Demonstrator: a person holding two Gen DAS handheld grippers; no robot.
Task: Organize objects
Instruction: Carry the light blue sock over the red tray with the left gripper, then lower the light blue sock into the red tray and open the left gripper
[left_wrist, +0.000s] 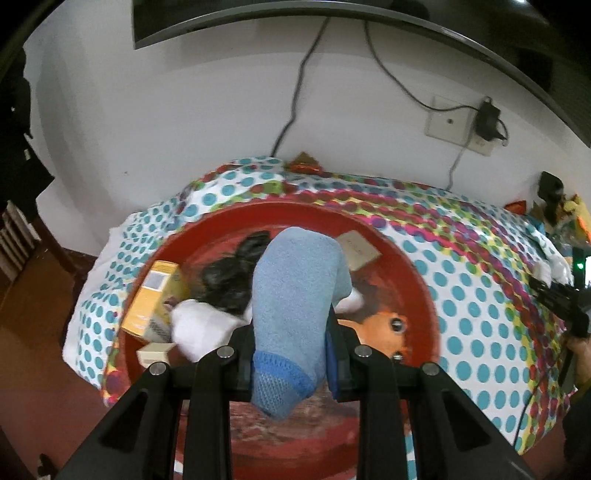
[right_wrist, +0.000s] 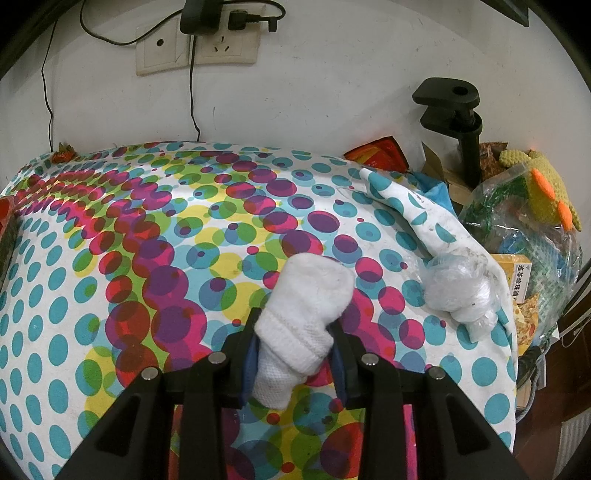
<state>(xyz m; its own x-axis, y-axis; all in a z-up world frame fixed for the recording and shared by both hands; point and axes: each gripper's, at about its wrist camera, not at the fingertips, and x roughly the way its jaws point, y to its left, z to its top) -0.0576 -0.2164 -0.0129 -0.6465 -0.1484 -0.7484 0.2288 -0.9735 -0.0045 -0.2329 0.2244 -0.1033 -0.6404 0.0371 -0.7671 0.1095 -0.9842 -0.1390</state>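
Note:
My left gripper (left_wrist: 291, 354) is shut on a light blue sock (left_wrist: 295, 295) and holds it over a round red tray (left_wrist: 417, 280). In the tray lie a yellow box (left_wrist: 151, 299), a black furry item (left_wrist: 232, 277), a white sock (left_wrist: 203, 325), an orange plush toy (left_wrist: 384, 328), a tan card (left_wrist: 358, 249) and a small cream block (left_wrist: 155, 354). My right gripper (right_wrist: 295, 350) is shut on a white sock (right_wrist: 306, 314) just above the dotted tablecloth (right_wrist: 147, 258).
A crumpled clear plastic bag (right_wrist: 458, 291) lies right of the white sock. A pile of bags, a yellow knitted toy (right_wrist: 539, 184) and a black clamp stand (right_wrist: 454, 122) crowd the table's right end. Wall sockets and cables (right_wrist: 192, 48) sit behind.

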